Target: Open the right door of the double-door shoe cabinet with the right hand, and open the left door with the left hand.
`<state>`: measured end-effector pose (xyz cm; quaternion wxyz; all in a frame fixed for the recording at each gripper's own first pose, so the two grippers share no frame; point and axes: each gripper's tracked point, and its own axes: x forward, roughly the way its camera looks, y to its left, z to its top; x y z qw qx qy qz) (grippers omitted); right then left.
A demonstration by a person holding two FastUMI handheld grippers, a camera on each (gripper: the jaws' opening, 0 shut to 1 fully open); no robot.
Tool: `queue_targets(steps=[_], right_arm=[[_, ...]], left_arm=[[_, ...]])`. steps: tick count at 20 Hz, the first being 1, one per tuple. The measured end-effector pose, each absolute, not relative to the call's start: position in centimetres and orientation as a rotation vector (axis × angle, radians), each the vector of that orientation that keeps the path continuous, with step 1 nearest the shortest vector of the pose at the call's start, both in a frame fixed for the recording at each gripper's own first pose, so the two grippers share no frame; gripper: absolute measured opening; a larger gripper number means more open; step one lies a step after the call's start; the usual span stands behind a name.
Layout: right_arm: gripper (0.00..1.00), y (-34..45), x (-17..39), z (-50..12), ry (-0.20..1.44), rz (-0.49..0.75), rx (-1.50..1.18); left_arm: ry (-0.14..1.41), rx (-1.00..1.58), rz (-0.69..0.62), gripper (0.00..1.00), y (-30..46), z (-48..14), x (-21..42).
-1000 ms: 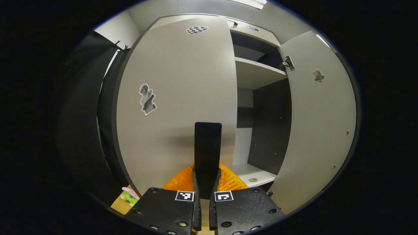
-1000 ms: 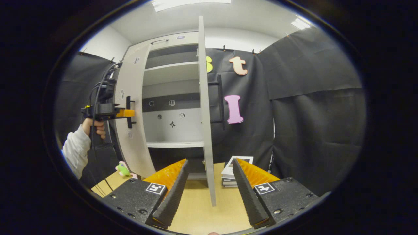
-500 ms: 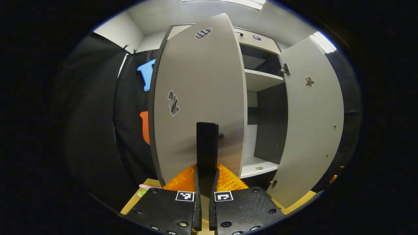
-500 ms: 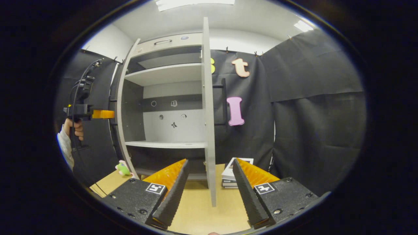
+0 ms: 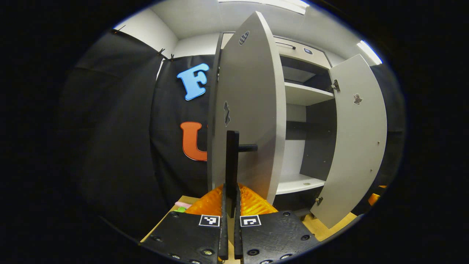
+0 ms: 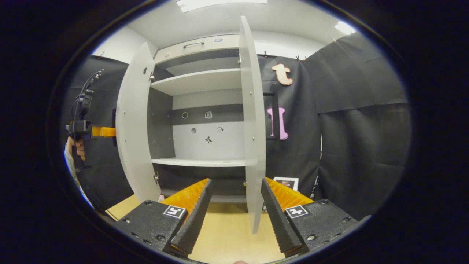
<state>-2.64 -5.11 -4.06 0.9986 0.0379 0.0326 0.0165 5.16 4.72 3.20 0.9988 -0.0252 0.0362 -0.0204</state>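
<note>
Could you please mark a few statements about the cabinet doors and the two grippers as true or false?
1. The left gripper is shut on the left door's handle. True.
2. The right door is closed. False: it stands swung open.
3. The right gripper grips the right door's handle. False: its jaws are open, either side of the door's edge.
4. The shelf inside the cabinet is in view. True.
5. A hand holds the left gripper. True.
</note>
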Motion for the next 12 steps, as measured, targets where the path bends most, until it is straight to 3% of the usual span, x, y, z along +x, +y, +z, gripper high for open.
queue_targets(steps=[5,6,7,12], right_arm=[[0.85,-4.4,-2.3,-3.6,0.054,0.044,0.054],[0.84,-4.4,-2.3,-3.6,0.052,0.044,0.055],[0.84,-4.3,-2.3,-3.6,0.053,0.045,0.056],[0.83,-4.3,-2.1,-3.6,0.056,0.036,0.043]], left_arm=[[0.056,-0.044,-0.039,0.03,7.0,4.1,4.9],[0.047,-0.024,-0.027,0.12,7.5,4.2,5.1],[0.043,-0.016,-0.012,0.01,8.3,4.2,5.1],[-0.010,0.021,0.109,0.00,13.9,5.7,5.2]])
